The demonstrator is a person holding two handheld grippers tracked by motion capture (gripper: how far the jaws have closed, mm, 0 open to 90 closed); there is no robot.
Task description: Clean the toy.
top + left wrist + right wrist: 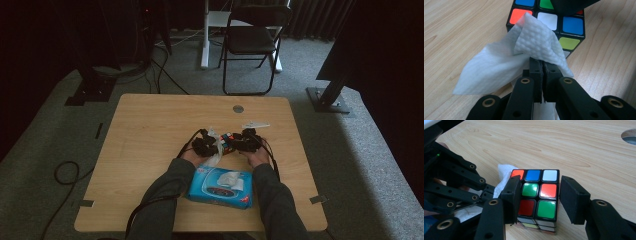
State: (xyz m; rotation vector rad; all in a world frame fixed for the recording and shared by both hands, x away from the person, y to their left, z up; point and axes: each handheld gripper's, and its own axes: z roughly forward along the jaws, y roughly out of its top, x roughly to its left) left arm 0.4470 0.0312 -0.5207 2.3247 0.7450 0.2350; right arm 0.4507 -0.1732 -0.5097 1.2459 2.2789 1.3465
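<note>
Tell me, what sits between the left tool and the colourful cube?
A white wipe: the left tool pinches it shut and it drapes against the cube, as the left gripper view shows.

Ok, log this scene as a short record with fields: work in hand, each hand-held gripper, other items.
work: wiping a puzzle cube with a white wipe
left hand-held gripper: shut on the wipe, which is against the cube's side
right hand-held gripper: jaws clamped on the cube's two sides, cube standing on the table
other: blue wipes pack at the near edge, between the forearms
</note>
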